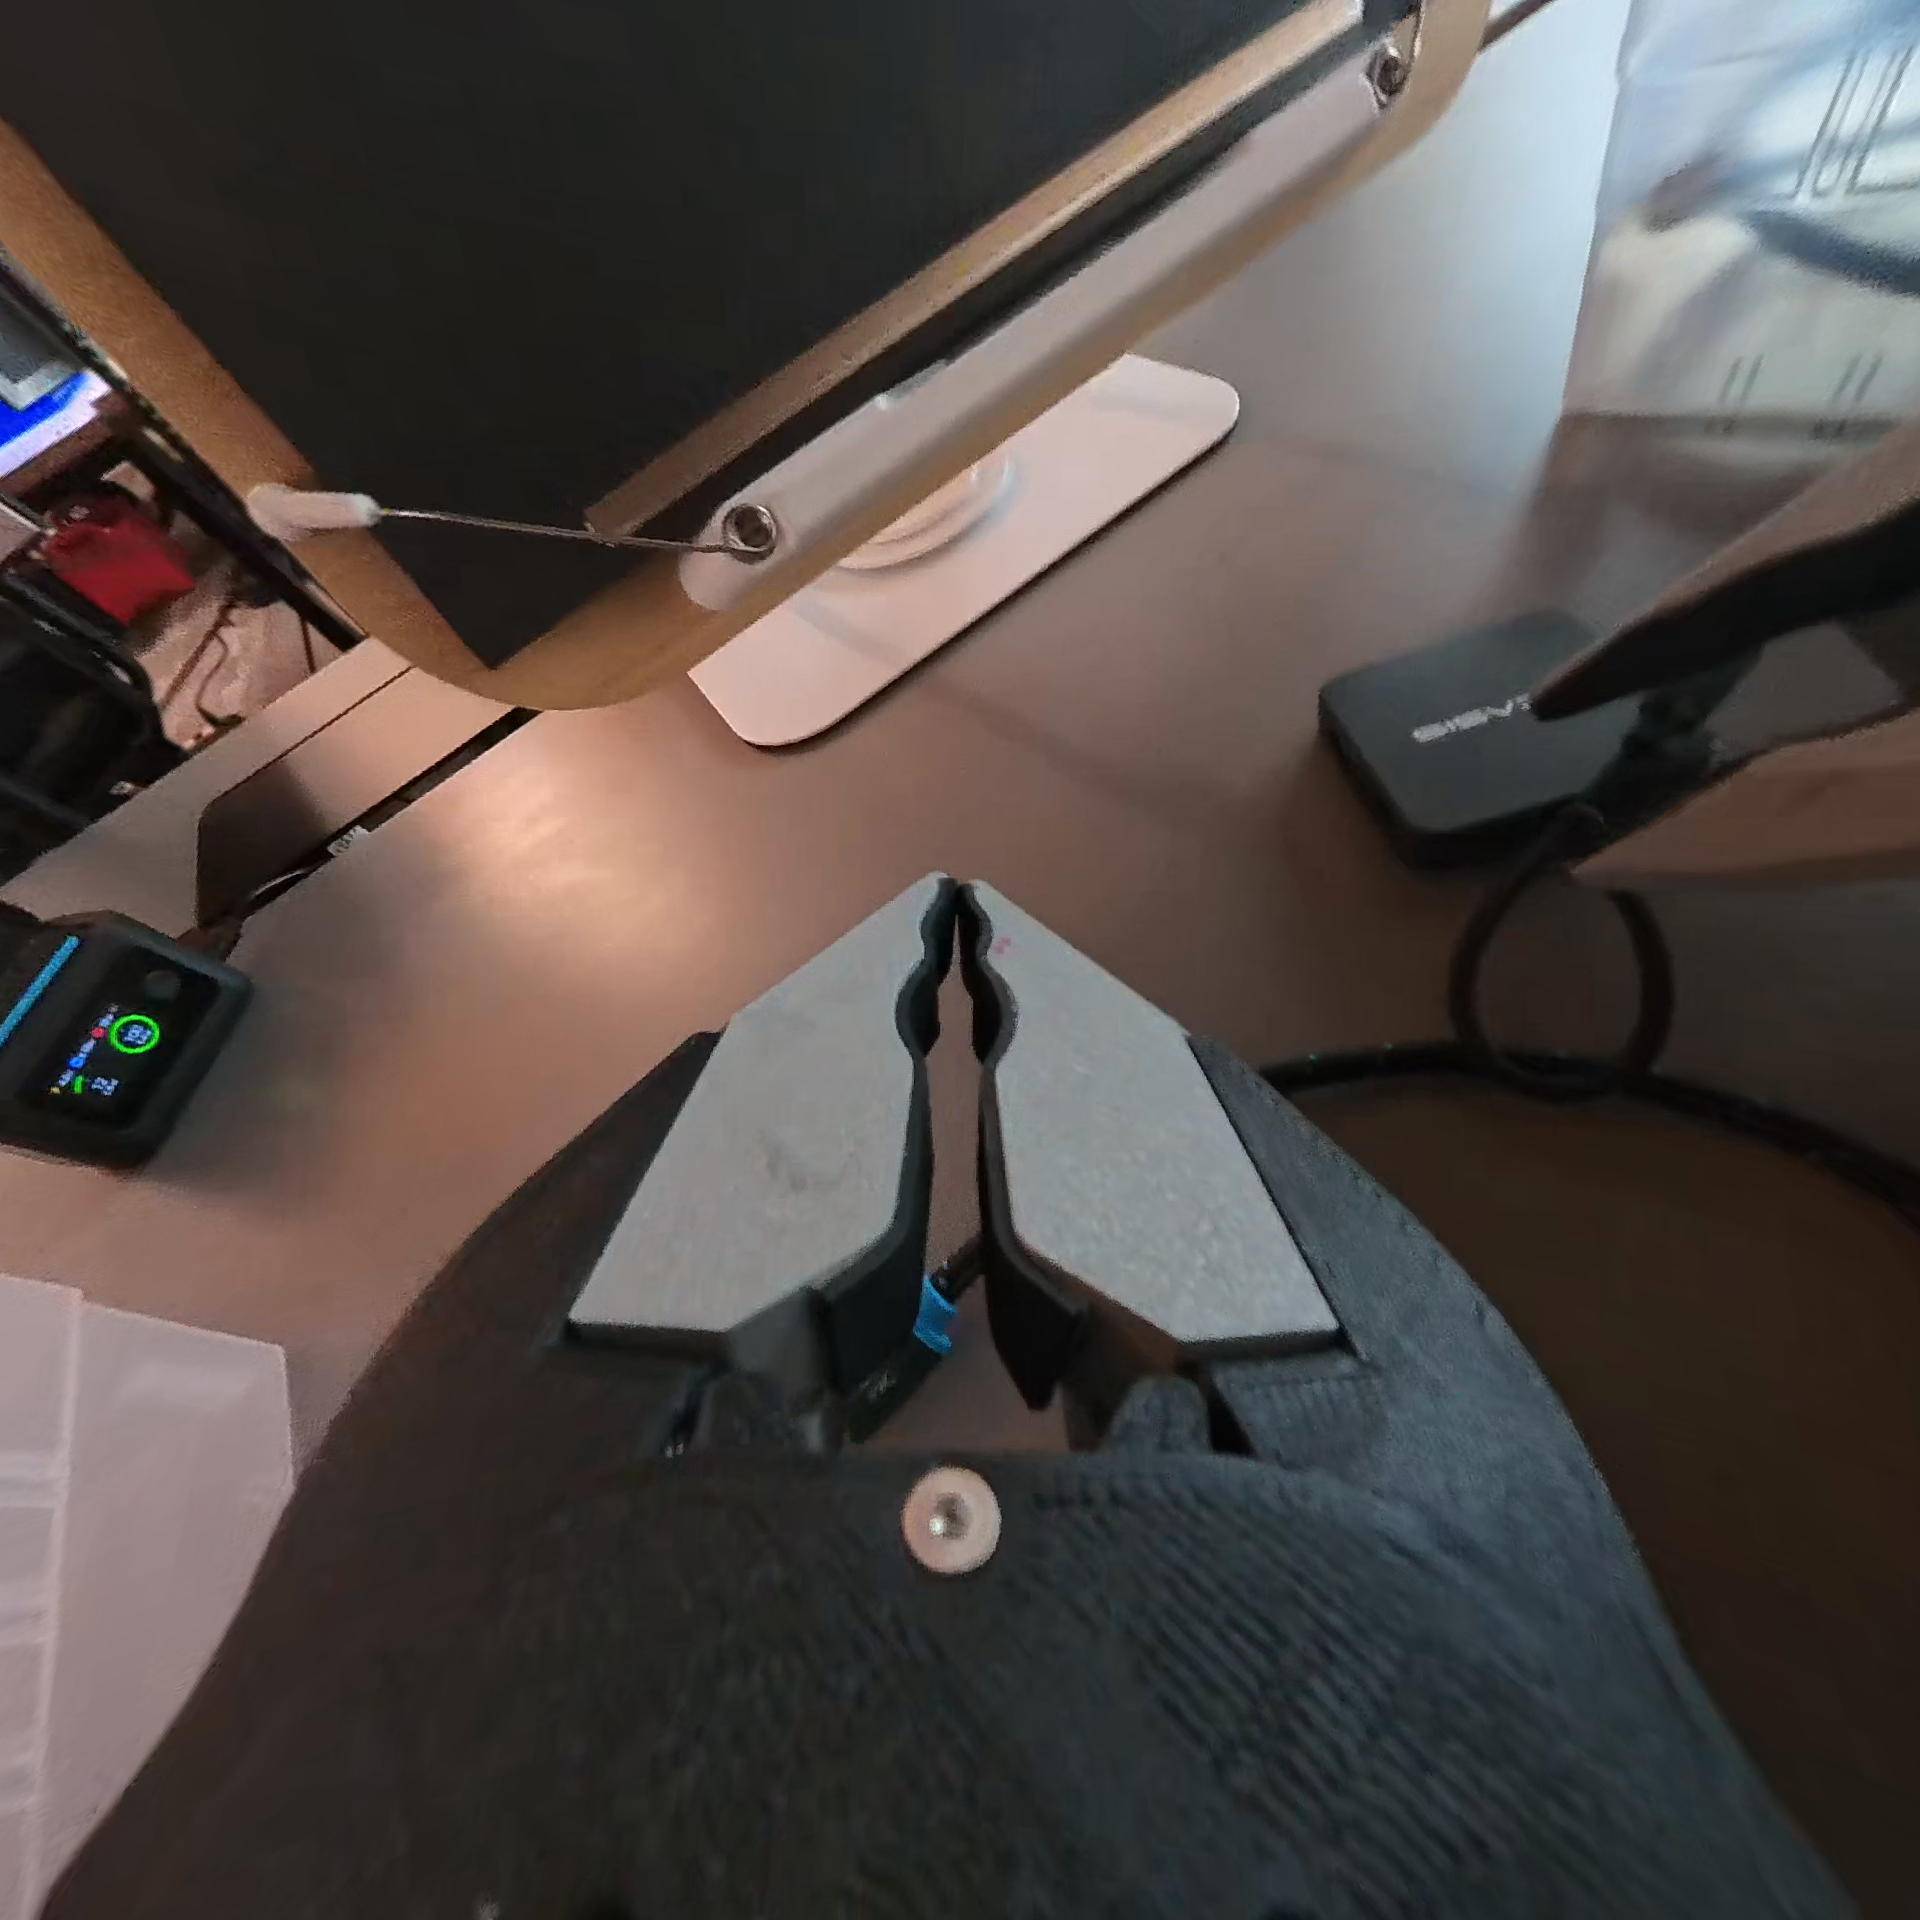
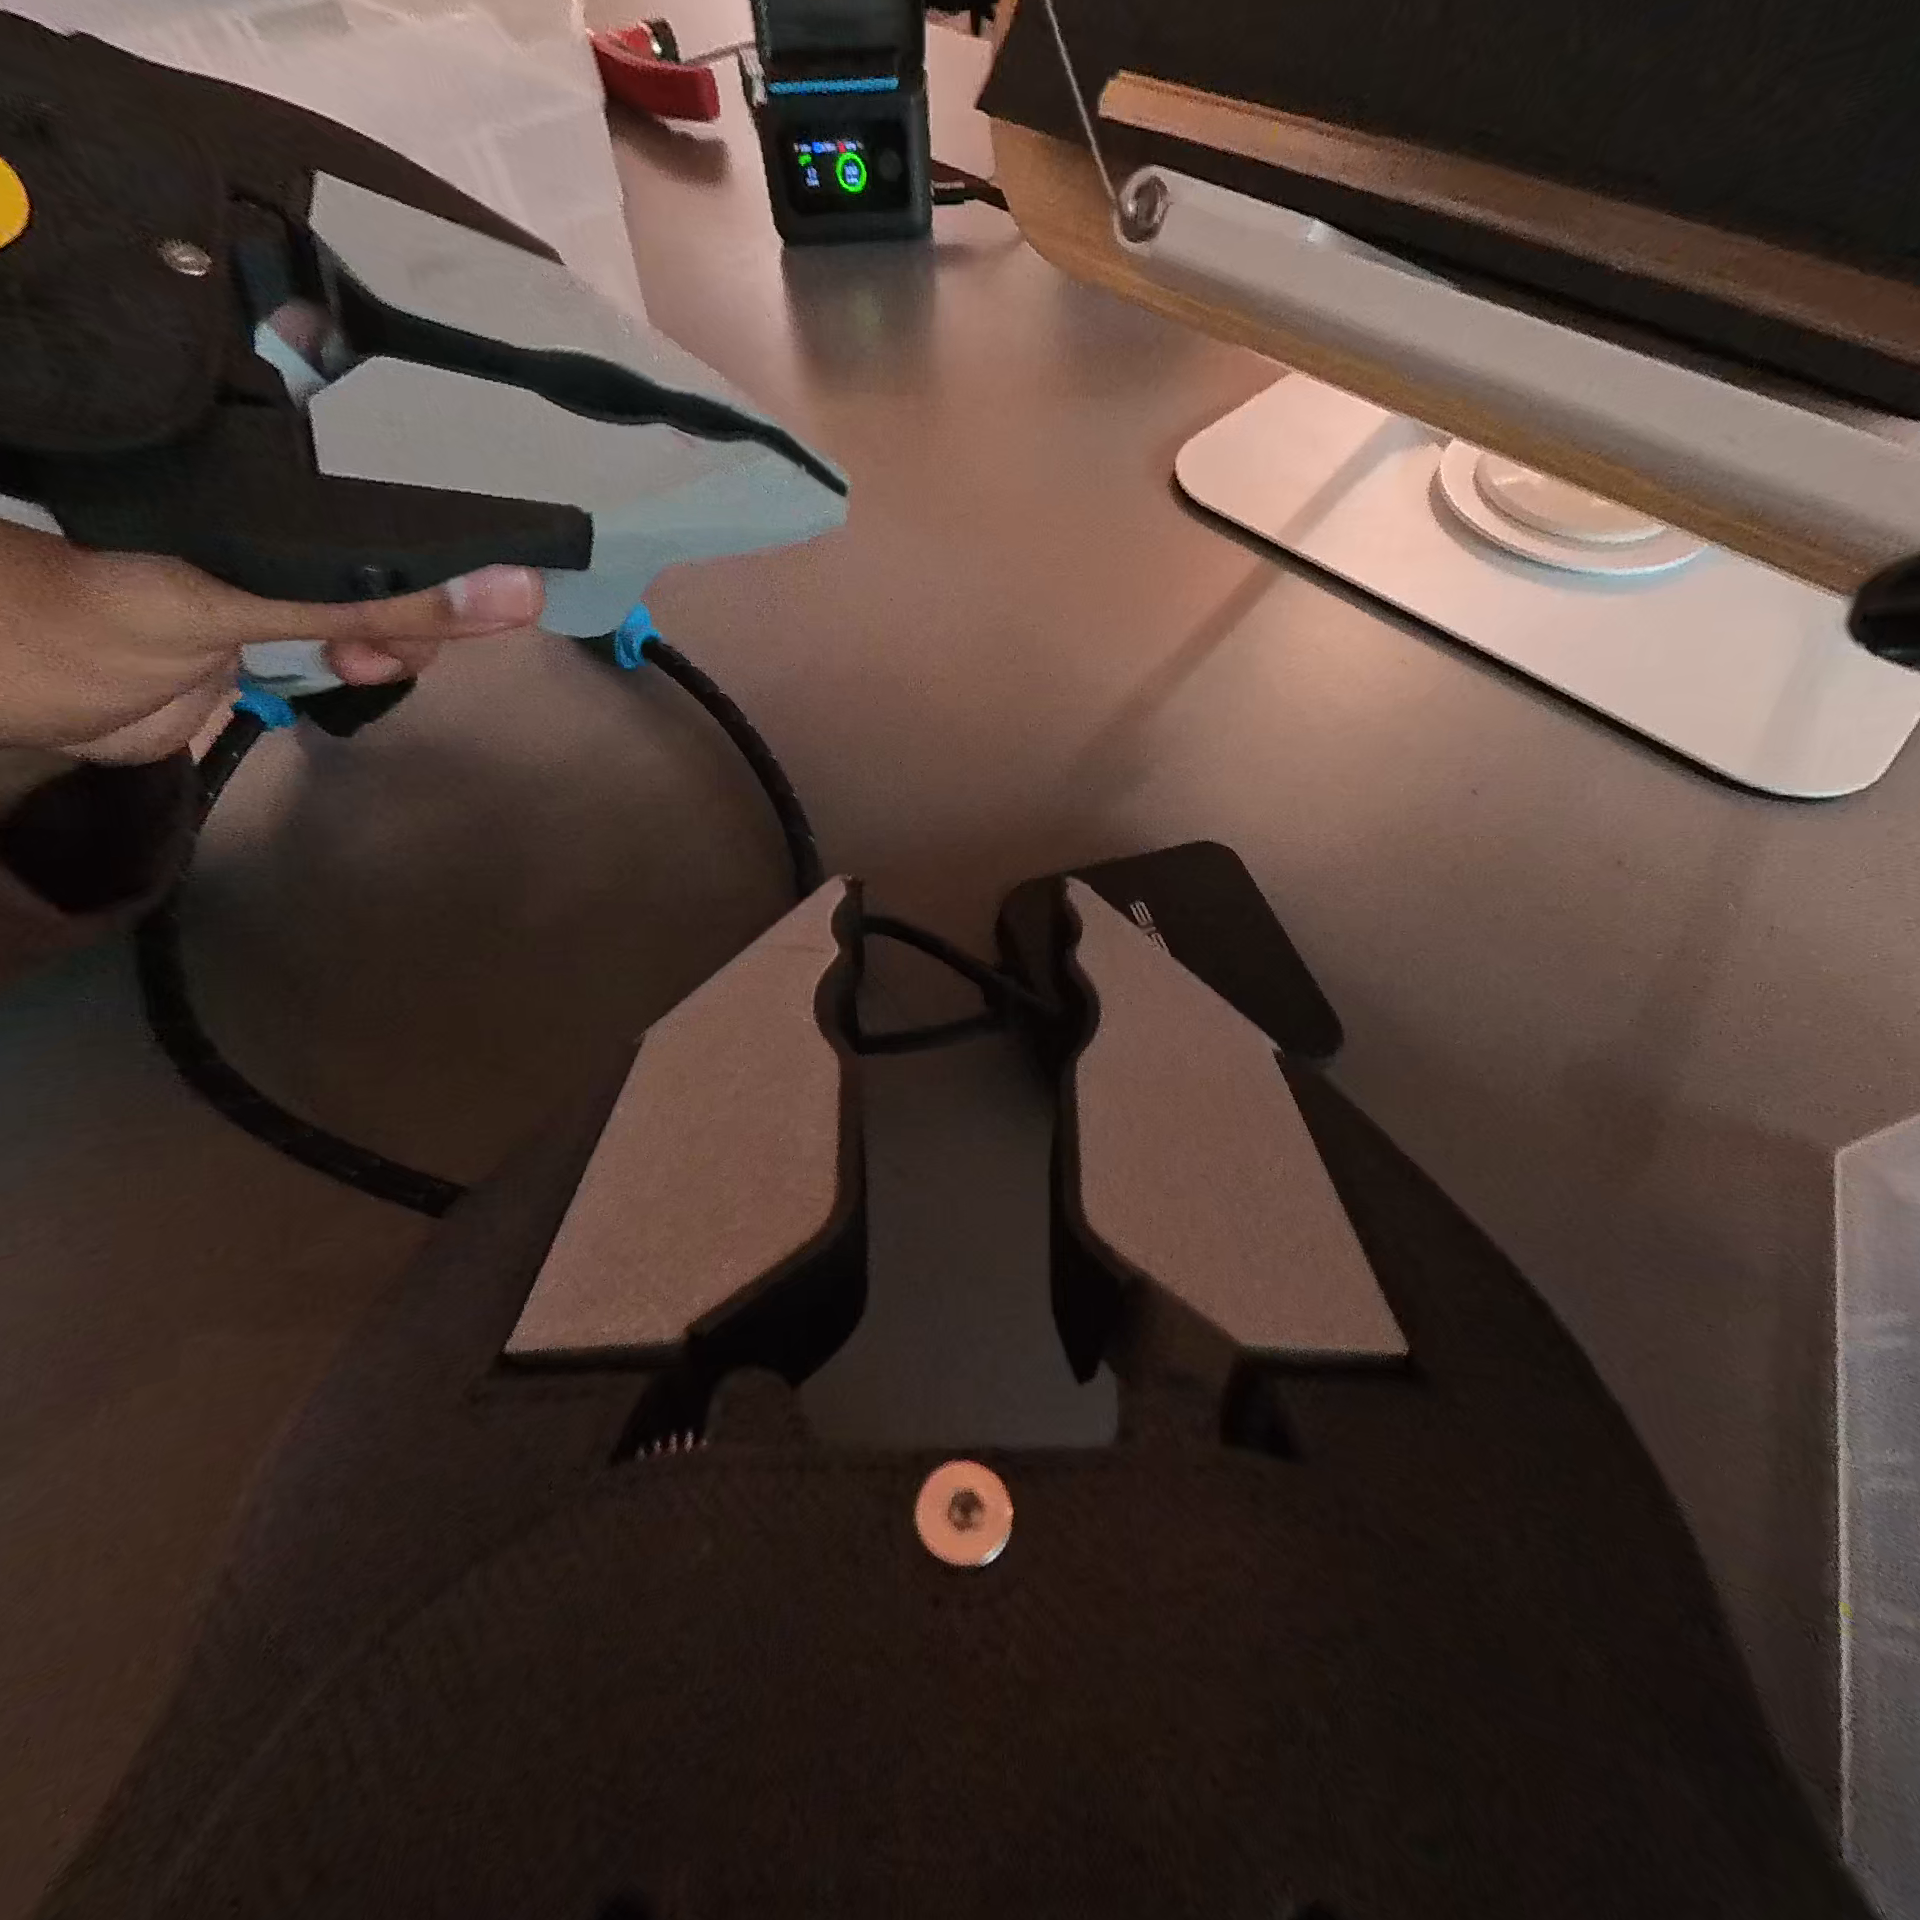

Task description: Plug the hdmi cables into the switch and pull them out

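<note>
Left wrist view: my left gripper (image 1: 956,894) hangs over the brown table (image 1: 582,873) with its grey fingers (image 1: 790,1132) closed tip to tip, and nothing shows between the tips. Under that gripper a blue collar (image 1: 938,1317) of a cable end peeks out between the finger roots; the right wrist view shows the same collar just below the gripper with the thick black braided cable (image 2: 758,748) curving away from it over the table, but I cannot tell what holds that end up. The black switch (image 1: 1455,727) lies flat on the table off to the right, near the white monitor base (image 1: 935,623). My right gripper (image 2: 961,914) is over the near end of the switch, fingers parted. A thin black cord (image 2: 935,951) loops between its fingers where it leaves the switch, and neither pad visibly presses on cord or switch. My left hand (image 2: 156,665) grips the left tool's handle. A small device with a lit screen (image 2: 842,171) stands at the table's far edge.
</note>
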Action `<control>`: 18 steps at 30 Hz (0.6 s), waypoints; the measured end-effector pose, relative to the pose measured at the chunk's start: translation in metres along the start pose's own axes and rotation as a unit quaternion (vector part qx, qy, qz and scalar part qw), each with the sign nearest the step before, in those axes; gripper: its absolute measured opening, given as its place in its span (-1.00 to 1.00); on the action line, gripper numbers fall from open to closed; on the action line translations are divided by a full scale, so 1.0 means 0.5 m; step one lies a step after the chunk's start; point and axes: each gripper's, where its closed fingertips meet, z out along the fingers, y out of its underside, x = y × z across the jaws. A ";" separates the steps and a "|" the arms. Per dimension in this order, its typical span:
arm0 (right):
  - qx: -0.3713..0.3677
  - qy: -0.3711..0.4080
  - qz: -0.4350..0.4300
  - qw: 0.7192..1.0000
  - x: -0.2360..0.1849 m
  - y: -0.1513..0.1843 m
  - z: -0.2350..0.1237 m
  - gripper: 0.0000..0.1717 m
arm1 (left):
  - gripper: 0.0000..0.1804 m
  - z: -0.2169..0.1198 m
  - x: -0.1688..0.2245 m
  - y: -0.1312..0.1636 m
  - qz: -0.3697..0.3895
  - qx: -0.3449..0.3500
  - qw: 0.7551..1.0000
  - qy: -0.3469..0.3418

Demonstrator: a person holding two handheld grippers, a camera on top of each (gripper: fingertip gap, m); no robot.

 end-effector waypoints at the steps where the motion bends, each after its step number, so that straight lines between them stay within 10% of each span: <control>1: 0.005 -0.003 -0.004 1.000 -0.004 -0.003 0.000 -0.61 | -1.00 0.000 -0.001 -0.001 -0.006 0.002 1.000 -0.002; 14: -0.125 -0.014 -0.072 0.989 -0.073 0.032 0.108 -0.54 | -0.91 -0.006 -0.024 -0.020 -0.076 0.035 0.996 -0.014; 18: -0.146 -0.031 -0.132 0.980 -0.099 0.045 0.092 -0.96 | -0.88 -0.011 -0.036 -0.023 -0.075 0.040 0.996 -0.028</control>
